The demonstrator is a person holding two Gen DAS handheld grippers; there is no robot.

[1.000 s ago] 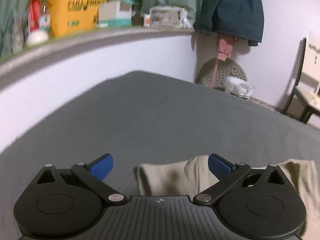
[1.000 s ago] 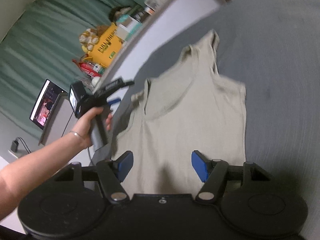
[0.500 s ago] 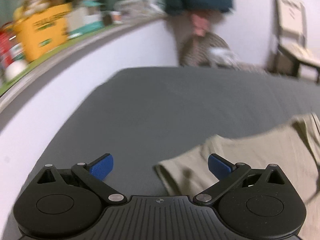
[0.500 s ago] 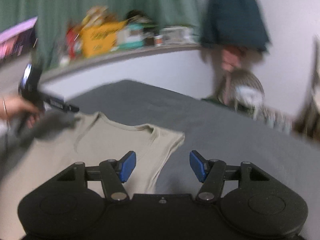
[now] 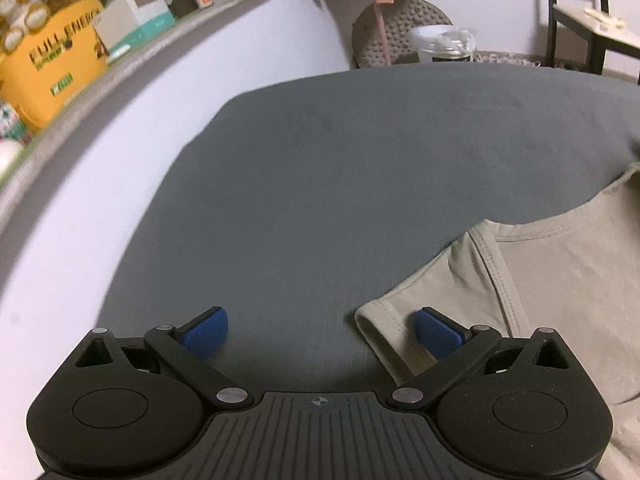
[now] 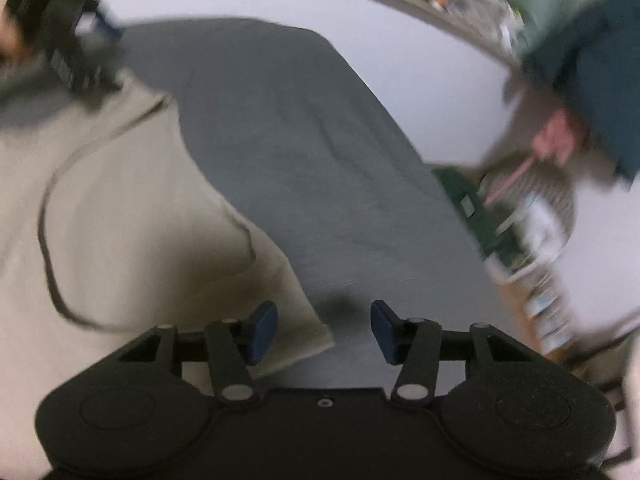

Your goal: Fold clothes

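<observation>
A beige sleeveless top (image 5: 560, 280) lies flat on the grey bed sheet (image 5: 340, 180). My left gripper (image 5: 320, 332) is open just above the sheet, its right finger over the top's near shoulder strap, nothing held. In the blurred right wrist view the same beige top (image 6: 120, 220) fills the left half. My right gripper (image 6: 324, 330) is open over the top's right corner, its left finger above the cloth and its right finger above bare sheet. The other gripper (image 6: 68, 52) shows at the upper left, by the far shoulder.
A white wall with a shelf of boxes, among them a yellow box (image 5: 48, 76), runs along the bed's left side. Beyond the bed's far end are a round cushion (image 5: 400, 28), a plastic container (image 5: 444, 48) and a chair (image 5: 580, 20). A dark jacket (image 6: 580, 60) hangs on the wall.
Both grippers have swung and dropped closer to the top's shoulder end. The left one now has a strap under its right finger; the right one has moved onto the opposite corner.
</observation>
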